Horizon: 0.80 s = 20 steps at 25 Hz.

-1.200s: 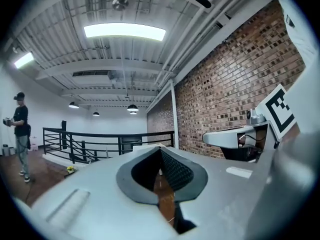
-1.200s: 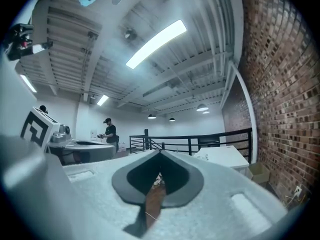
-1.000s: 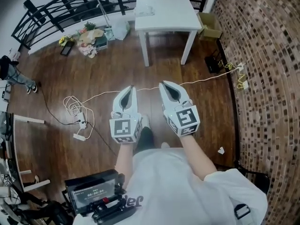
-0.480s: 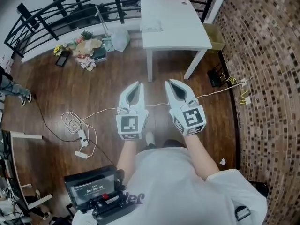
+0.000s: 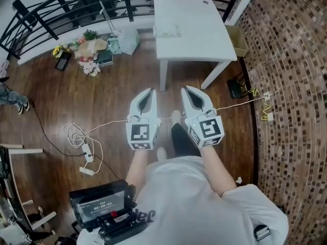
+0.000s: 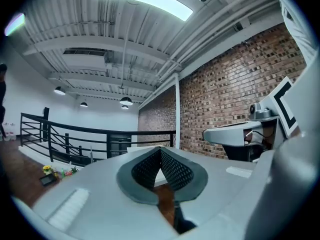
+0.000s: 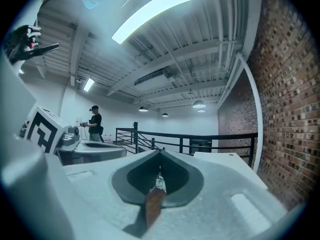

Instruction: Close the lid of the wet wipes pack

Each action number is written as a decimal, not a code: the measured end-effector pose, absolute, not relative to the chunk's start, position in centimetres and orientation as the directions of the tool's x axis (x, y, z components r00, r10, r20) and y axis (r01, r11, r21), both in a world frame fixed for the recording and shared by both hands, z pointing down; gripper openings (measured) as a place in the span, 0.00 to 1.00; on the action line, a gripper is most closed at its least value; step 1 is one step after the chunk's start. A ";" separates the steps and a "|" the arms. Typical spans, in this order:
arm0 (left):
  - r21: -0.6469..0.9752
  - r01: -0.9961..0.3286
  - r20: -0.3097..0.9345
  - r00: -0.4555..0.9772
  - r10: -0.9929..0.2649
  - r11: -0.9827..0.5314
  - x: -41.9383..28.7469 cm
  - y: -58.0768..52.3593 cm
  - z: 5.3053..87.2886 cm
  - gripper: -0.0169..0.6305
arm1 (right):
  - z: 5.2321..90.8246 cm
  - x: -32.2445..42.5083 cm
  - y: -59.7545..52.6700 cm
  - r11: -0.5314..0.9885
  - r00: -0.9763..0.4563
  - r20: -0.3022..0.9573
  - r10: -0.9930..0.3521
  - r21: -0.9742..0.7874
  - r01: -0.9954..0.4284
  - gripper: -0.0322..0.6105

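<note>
The wet wipes pack [image 5: 167, 31] is a pale flat packet lying on the white table [image 5: 204, 40] at the top of the head view; at this distance its lid cannot be made out. Both grippers are held level over the wooden floor, well short of the table and pointing towards it. My left gripper [image 5: 148, 92] is shut with nothing between its jaws, the dark pads meeting at the tips [image 6: 160, 151]. My right gripper [image 5: 188, 90] is shut and empty too [image 7: 160, 155]. The table's edge [image 7: 227, 157] shows beyond the right jaws.
A black railing [image 5: 61, 4] runs behind the table. Flowers and bags [image 5: 89, 47] lie on the floor at the left, a white cable with a power strip [image 5: 84, 152] crosses the floor, and a cardboard box [image 5: 239, 34] stands by the brick wall [image 5: 291, 86]. A person [image 7: 95, 124] stands far off.
Both grippers have been carried forward side by side towards the table, which now lies nearer in the head view. Both pairs of jaws stayed shut.
</note>
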<state>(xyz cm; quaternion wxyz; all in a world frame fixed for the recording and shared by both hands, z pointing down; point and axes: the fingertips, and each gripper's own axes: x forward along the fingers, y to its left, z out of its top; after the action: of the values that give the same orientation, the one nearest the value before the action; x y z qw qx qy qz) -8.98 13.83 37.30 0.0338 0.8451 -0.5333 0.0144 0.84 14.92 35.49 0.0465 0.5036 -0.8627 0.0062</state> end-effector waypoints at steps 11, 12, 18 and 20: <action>-0.027 -0.907 0.081 0.417 -0.905 -0.421 -4.9 -5.0 36.2 0.05 | 35.4 4.4 -5.6 0.530 -0.532 0.043 -0.846 -0.061 -0.846 0.04; -0.031 -0.908 0.089 0.413 -0.906 -0.417 -4.5 -6.8 36.2 0.05 | 35.5 5.0 -7.3 0.534 -0.537 0.043 -0.842 -0.071 -0.843 0.04; -0.026 -0.916 0.138 0.392 -0.909 -0.399 -2.3 -13.9 38.4 0.05 | 39.0 8.9 -14.2 0.534 -0.551 0.136 -0.823 -0.144 -0.833 0.04; -0.023 -0.920 0.159 0.382 -0.910 -0.391 -2.2 -15.5 39.2 0.05 | 40.3 9.6 -16.0 0.532 -0.554 0.172 -0.814 -0.160 -0.831 0.04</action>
<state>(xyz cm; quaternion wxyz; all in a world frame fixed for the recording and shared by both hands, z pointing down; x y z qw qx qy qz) -2.16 -15.47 39.20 0.0346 0.8307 -0.5509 0.0727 9.65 -16.00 40.28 0.0381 0.4705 -0.8744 0.1122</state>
